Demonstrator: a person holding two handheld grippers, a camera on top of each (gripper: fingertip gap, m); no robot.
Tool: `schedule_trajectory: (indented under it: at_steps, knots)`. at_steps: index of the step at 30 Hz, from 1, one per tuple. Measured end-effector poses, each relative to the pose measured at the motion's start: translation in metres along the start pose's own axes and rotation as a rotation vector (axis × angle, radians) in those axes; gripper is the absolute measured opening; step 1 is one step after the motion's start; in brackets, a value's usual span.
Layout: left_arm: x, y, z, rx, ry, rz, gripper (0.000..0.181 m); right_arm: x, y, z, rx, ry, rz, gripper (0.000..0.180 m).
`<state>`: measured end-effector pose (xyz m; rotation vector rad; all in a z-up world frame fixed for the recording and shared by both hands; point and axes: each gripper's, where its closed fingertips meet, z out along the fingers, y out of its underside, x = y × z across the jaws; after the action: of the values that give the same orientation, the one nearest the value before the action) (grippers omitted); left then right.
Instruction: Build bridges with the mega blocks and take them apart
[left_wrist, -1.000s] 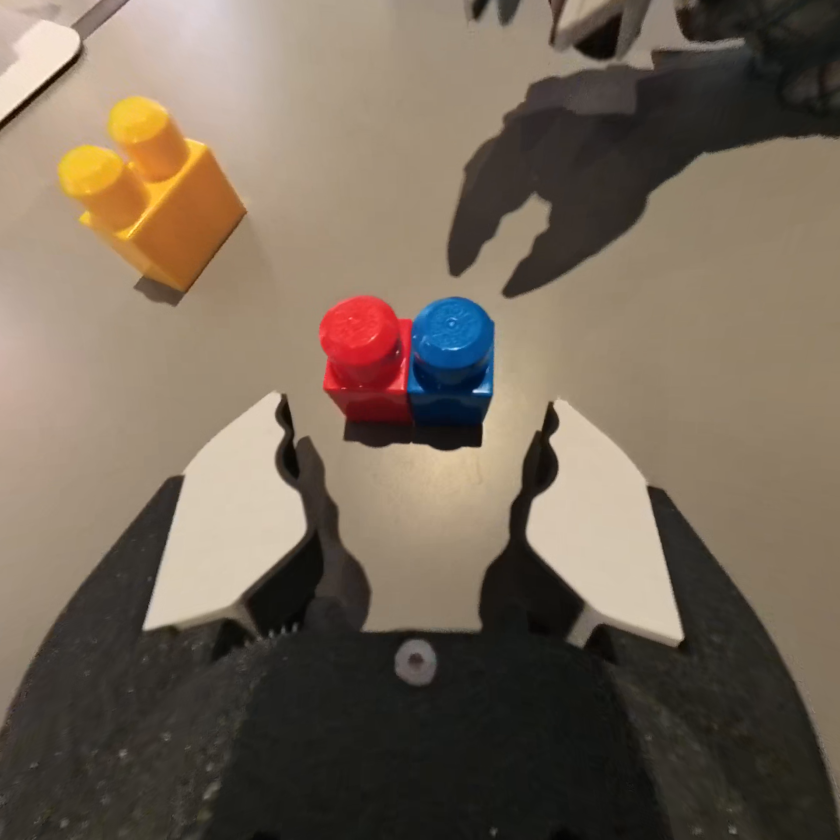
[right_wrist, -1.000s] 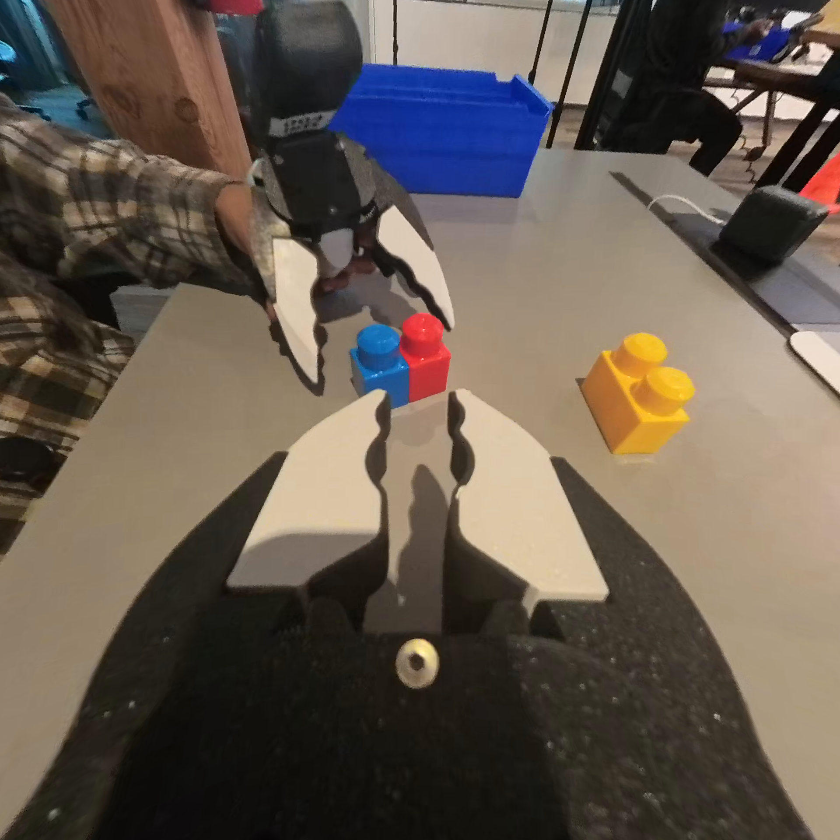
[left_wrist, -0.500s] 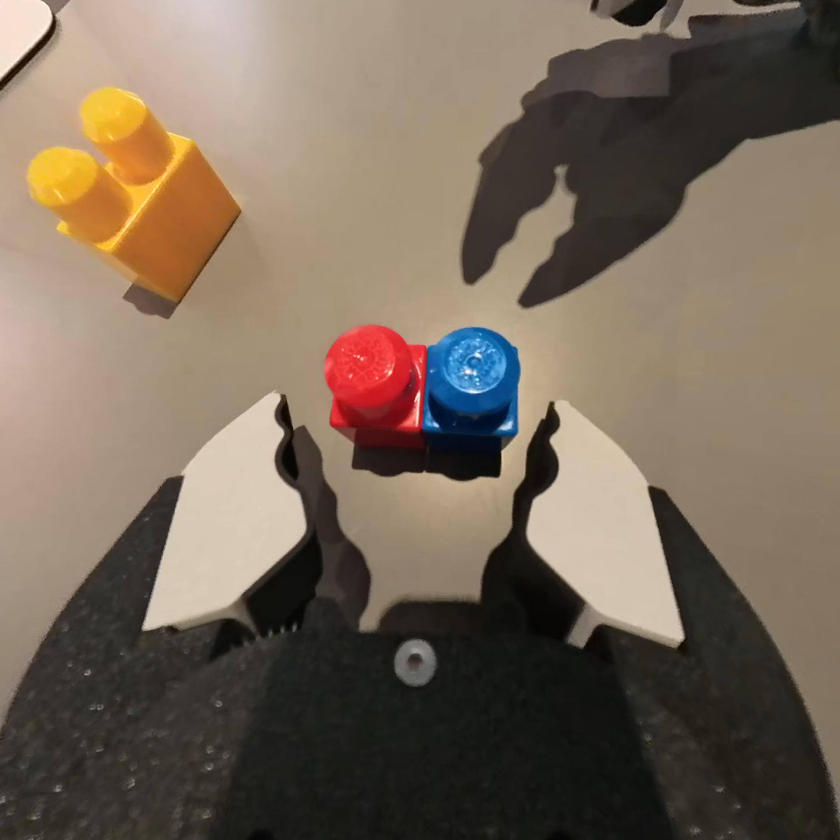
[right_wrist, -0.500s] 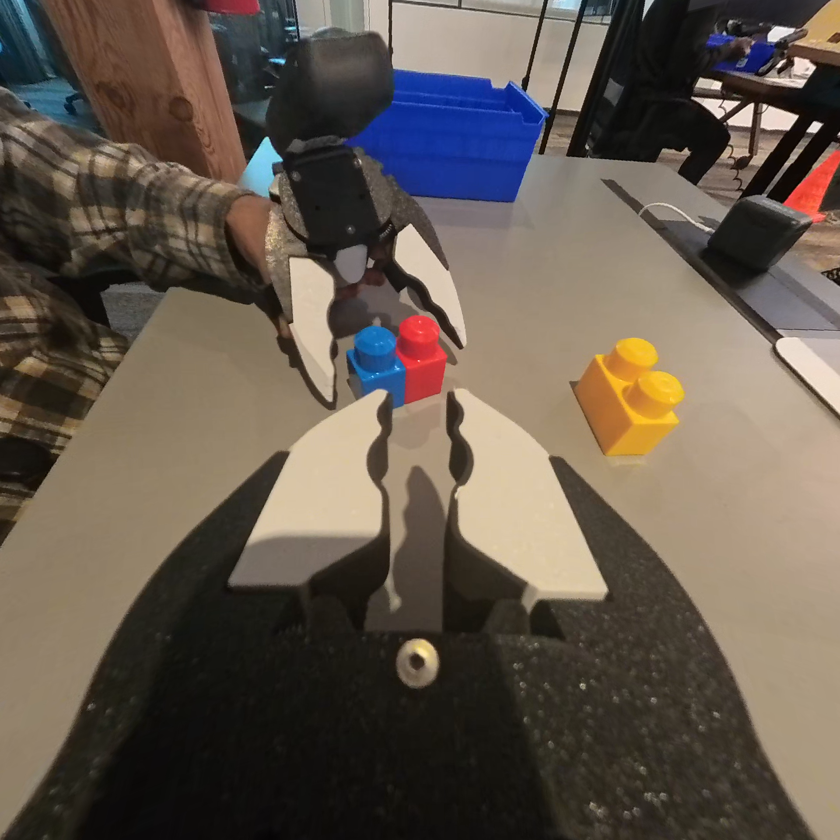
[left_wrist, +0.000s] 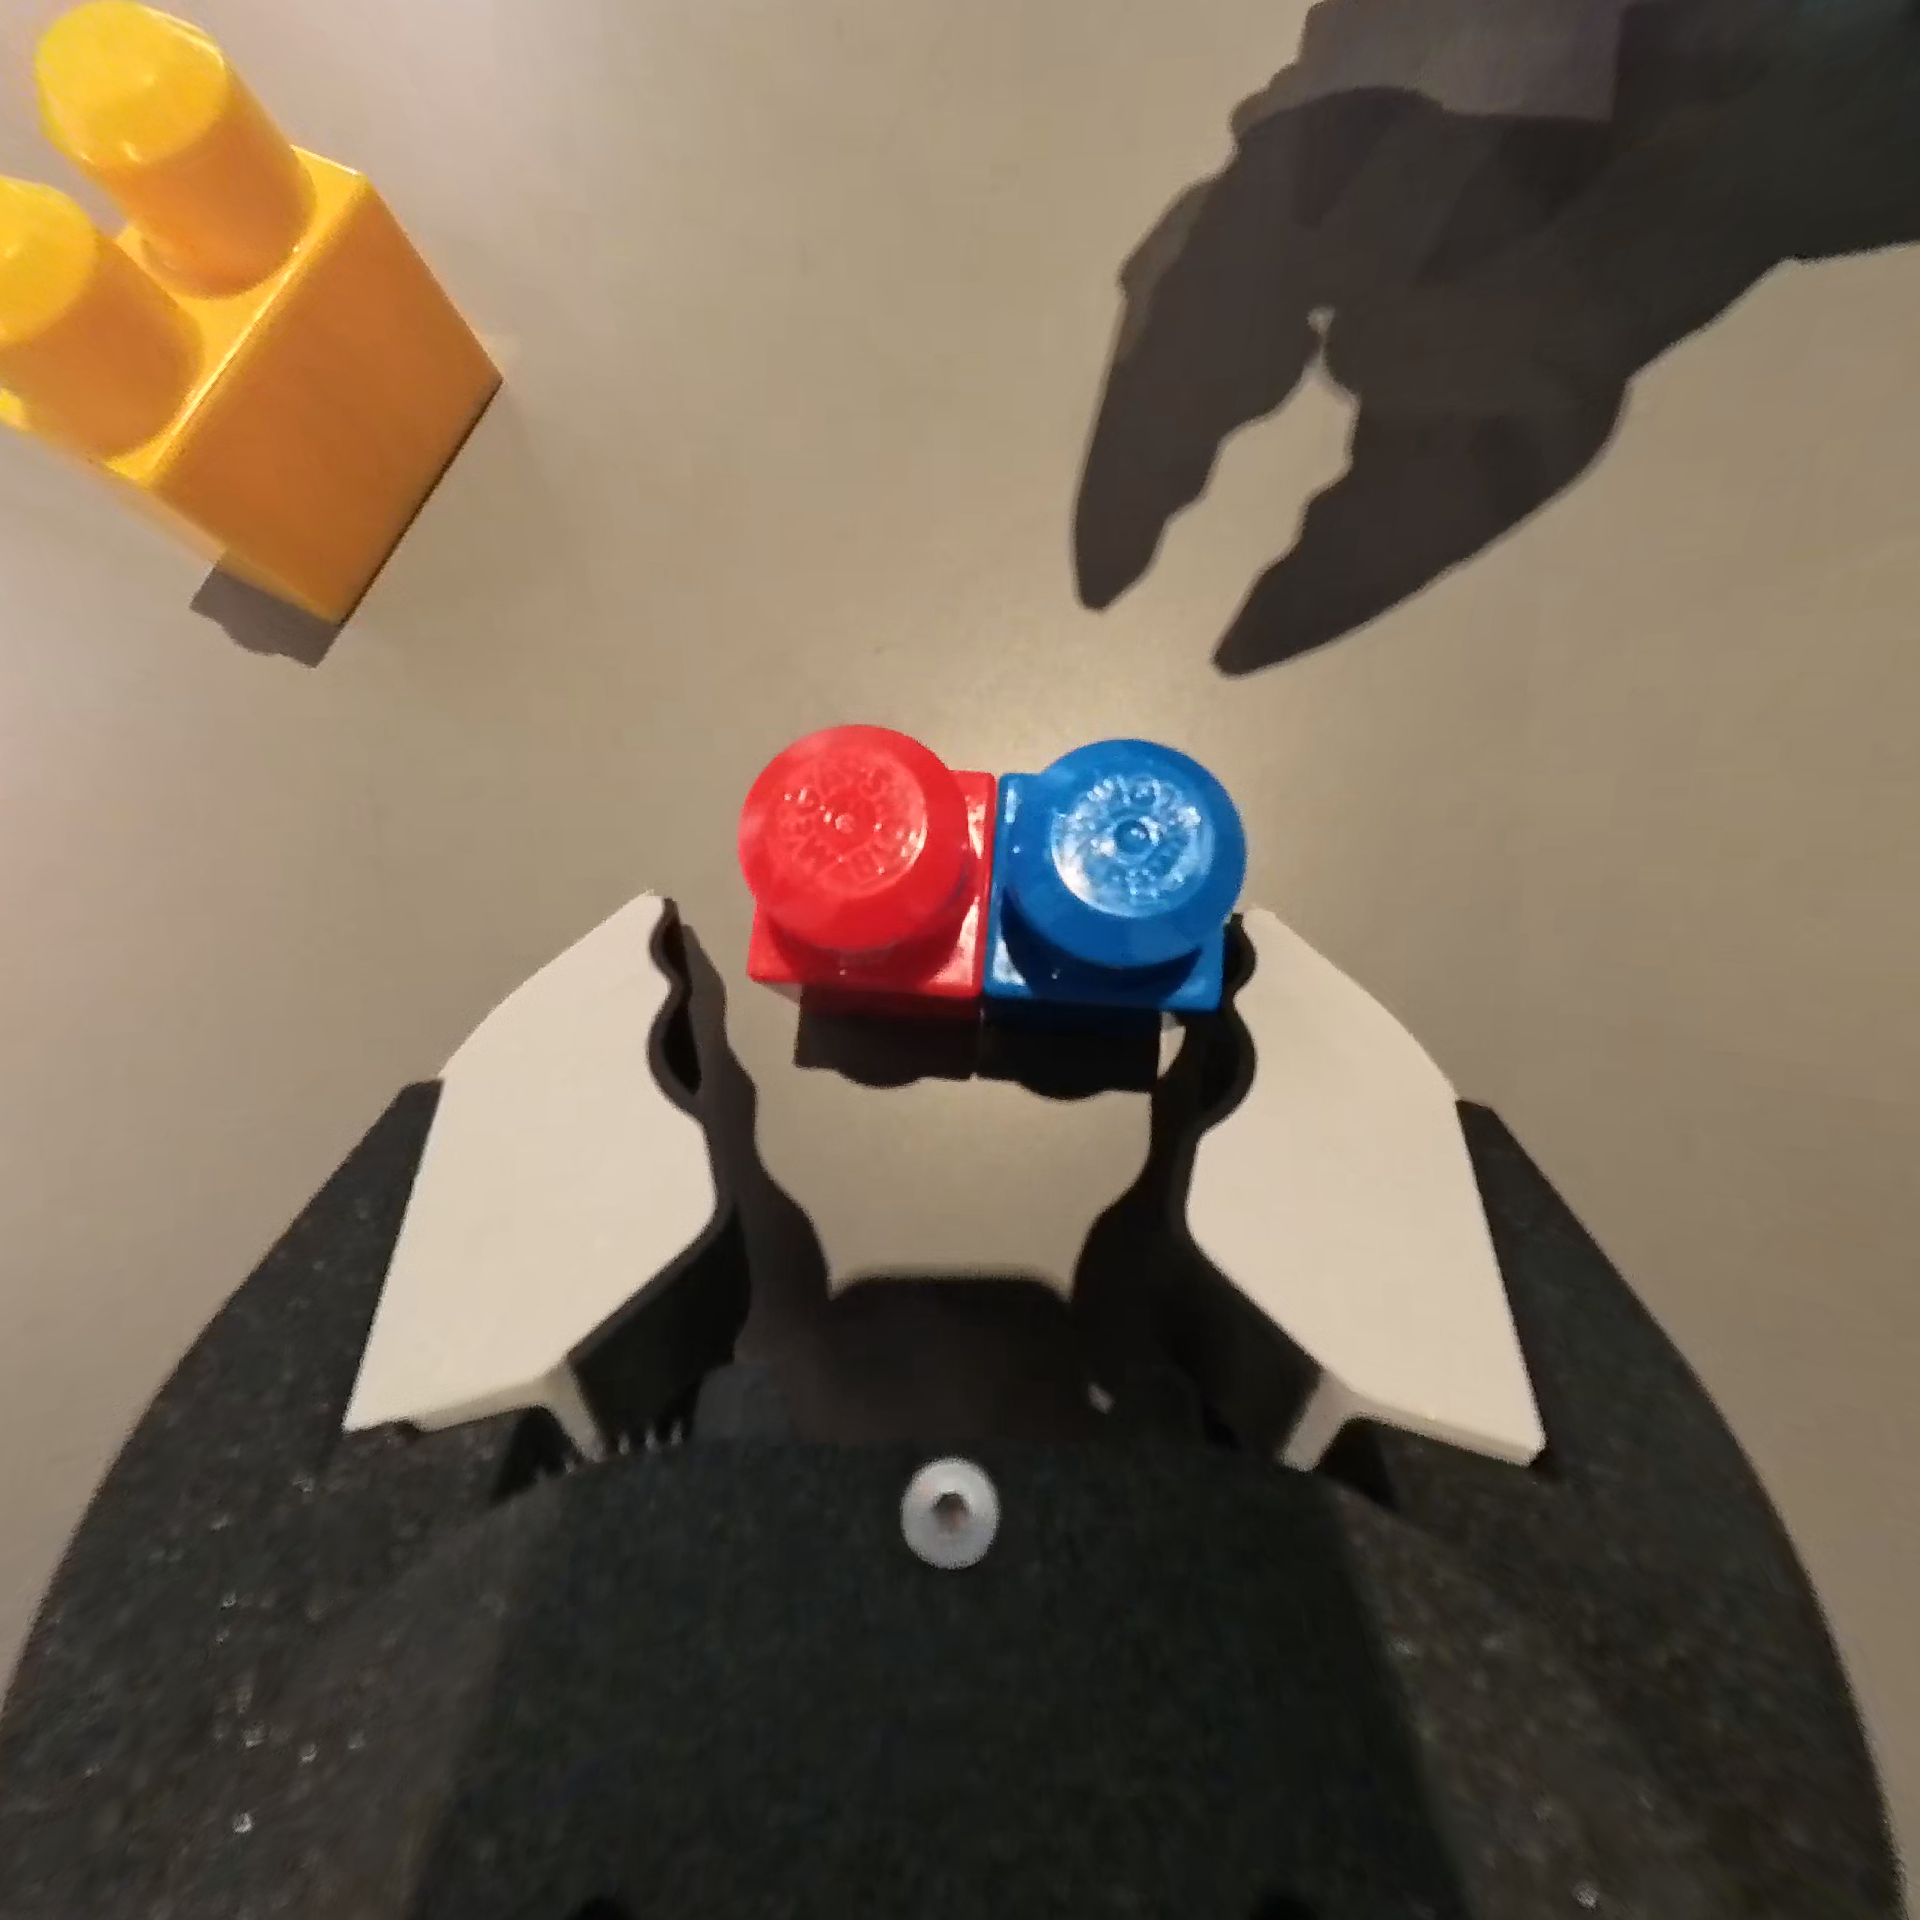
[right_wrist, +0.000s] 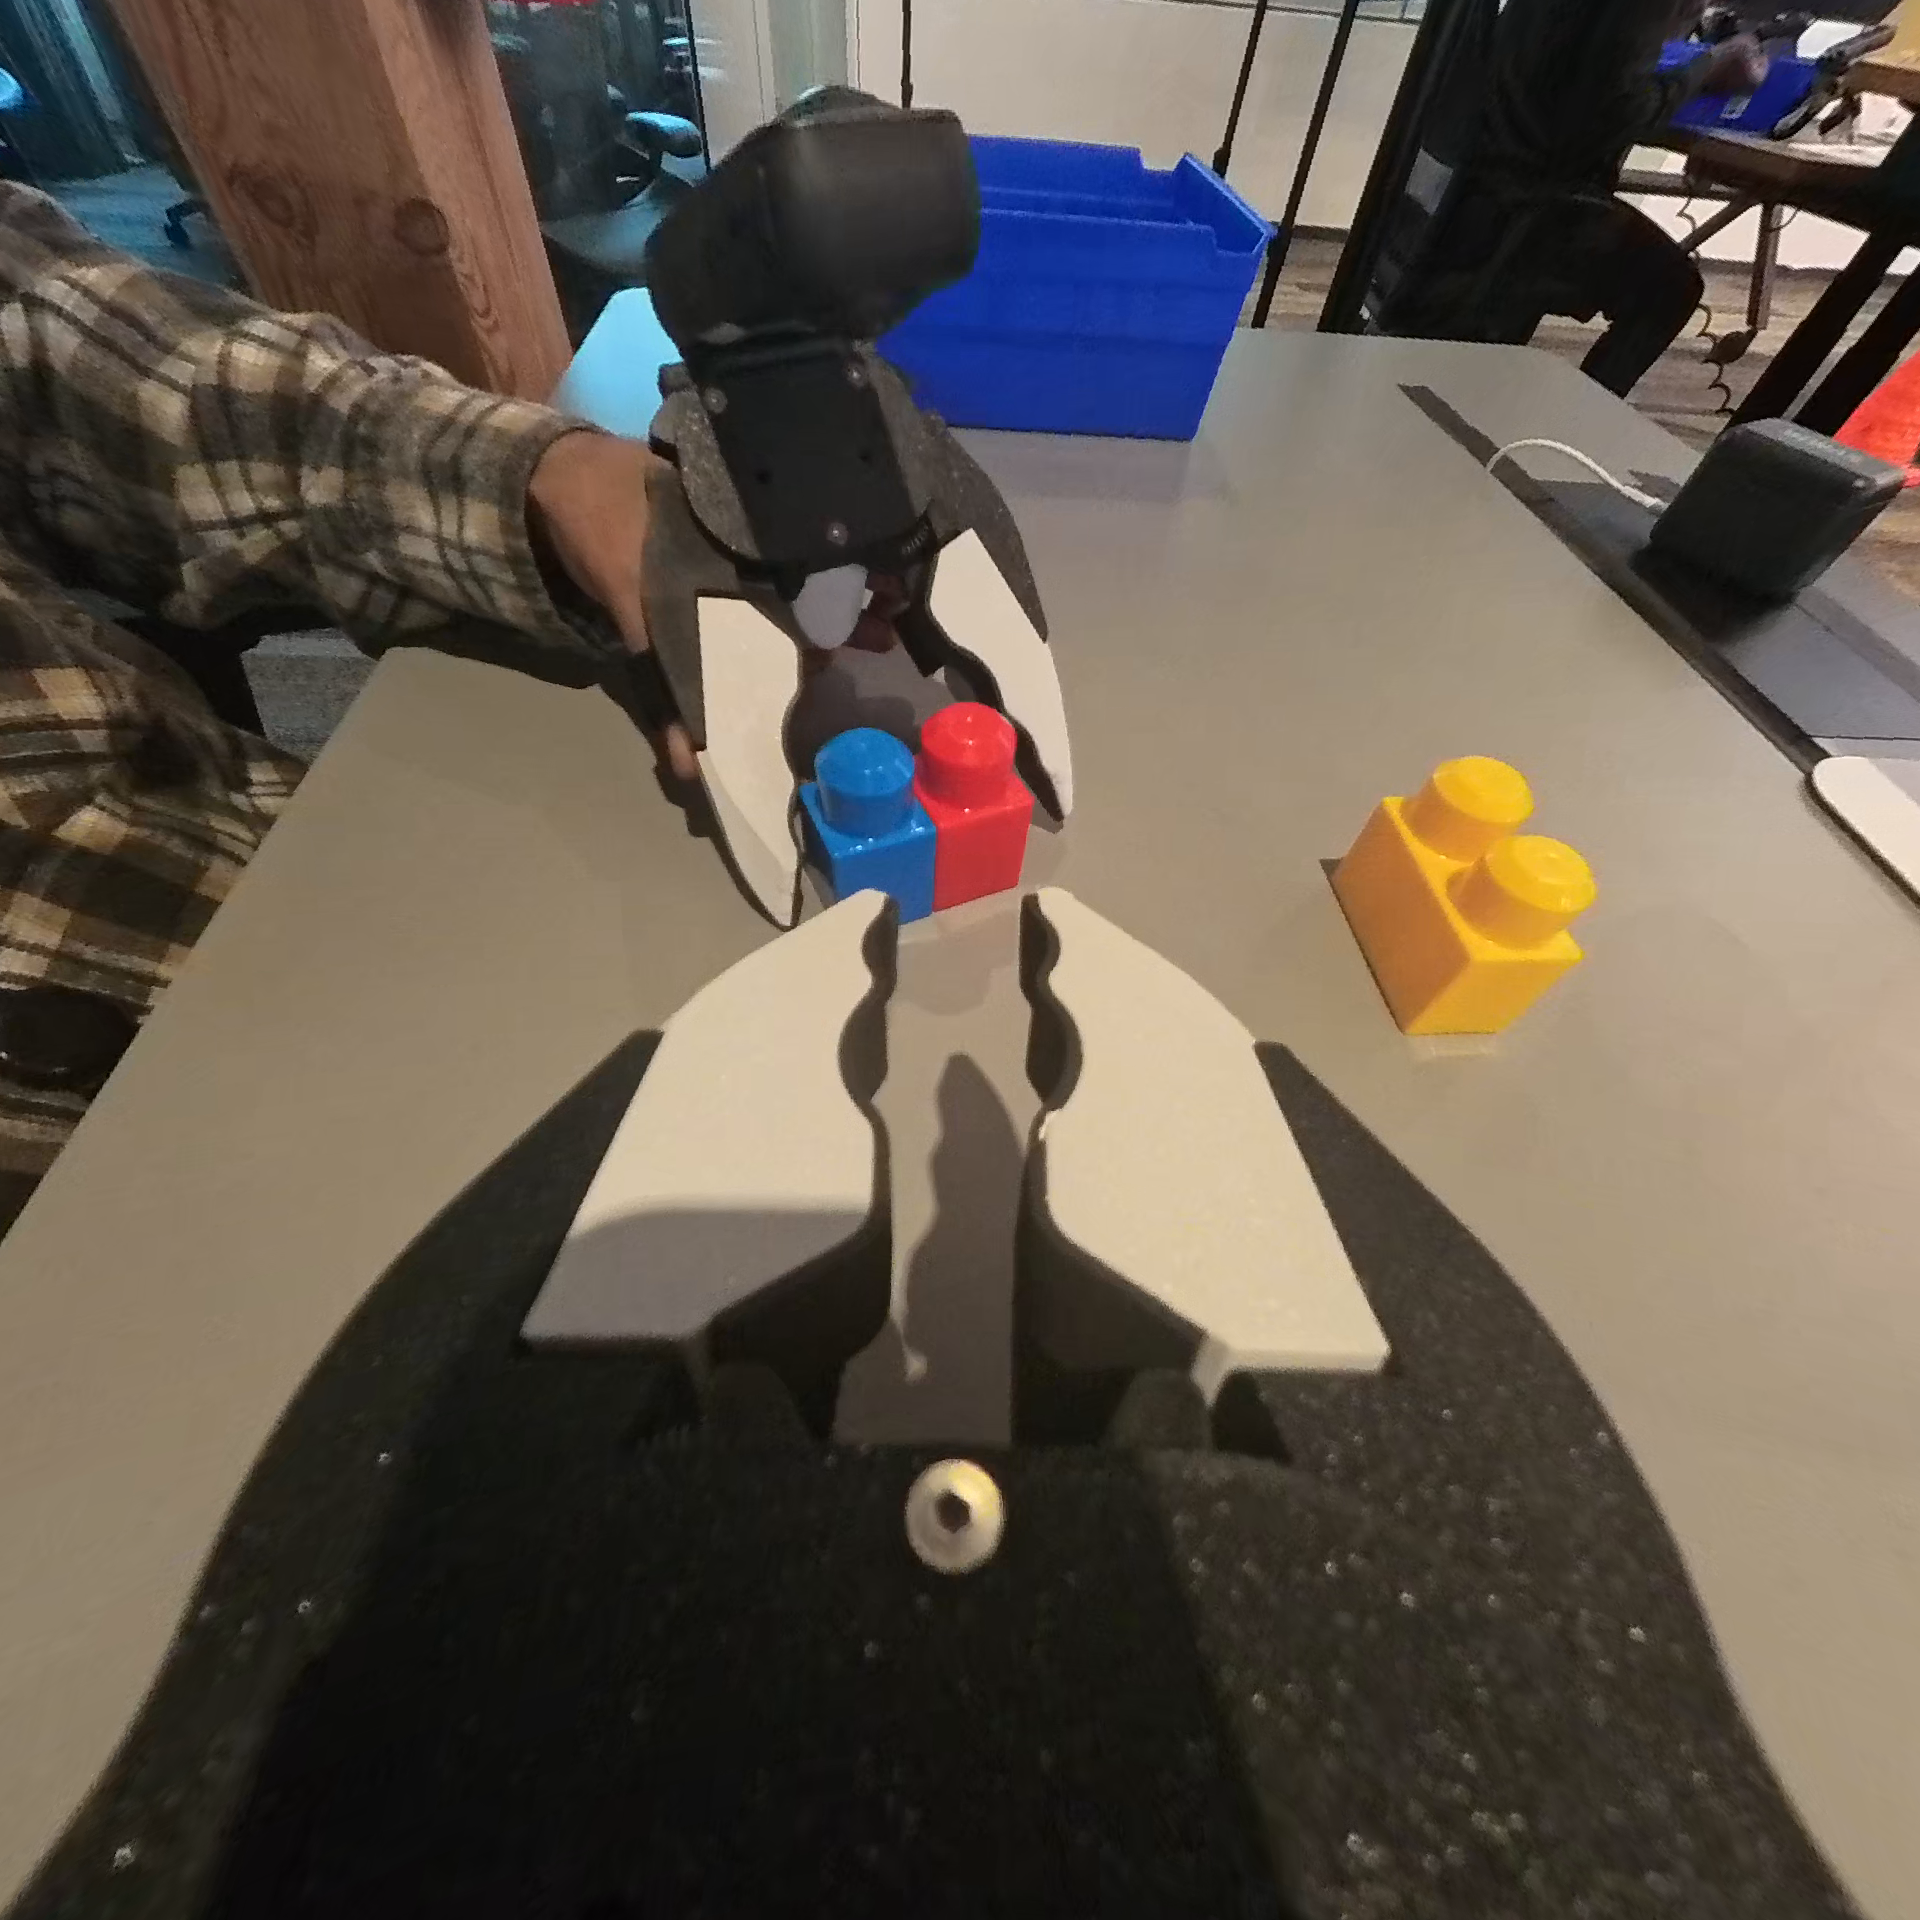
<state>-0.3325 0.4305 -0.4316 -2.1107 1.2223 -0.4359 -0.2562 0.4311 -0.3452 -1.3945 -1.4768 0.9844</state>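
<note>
A: Count them with me: three blocks on your table (right_wrist: 1351, 644). One red block (left_wrist: 868, 883), one blue block (left_wrist: 1117, 894), one yellow block (right_wrist: 1460, 904). The red and blue, one stud each, stand upright and touch side by side out in the middle of the table; the two-stud yellow sits apart from them, toward the table's right edge in the right wrist view.

B: And your two grippers?

A: Your left gripper (left_wrist: 951, 925) is spread wide, straddling the pair from above, one fingertip at the blue block's outer side, the other just off the red. Whether it touches blue, I cannot tell. Your right gripper (right_wrist: 956, 909) is released too, jaws only slightly parted, empty, its tips just short of the pair.

B: Anything hidden?

A: The yellow block is cut off at the frame's corner in the left wrist view. One blue bin (right_wrist: 1101, 301) sits at the table's far edge, partly behind your left gripper.
</note>
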Motion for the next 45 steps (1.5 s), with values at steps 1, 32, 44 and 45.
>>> schedule_trajectory:
  at_steps: [1,32,44,45]
  knots:
    - [0.0,0.0,0.0,0.0,0.001,-0.001,0.096,0.0,0.0,0.0,-0.001,-0.002,0.001,0.022]
    - [0.005,0.001,0.0,-0.005,0.05,-0.03,0.079,-0.006,0.007,0.008,-0.03,-0.038,0.007,0.022]
    - [0.006,0.001,0.0,-0.006,0.056,-0.024,0.079,0.0,0.031,0.035,-0.175,-0.08,-0.009,0.022]
    - [0.006,0.001,0.0,-0.006,0.057,-0.024,0.079,0.002,0.033,0.039,-0.197,-0.09,-0.016,0.021]
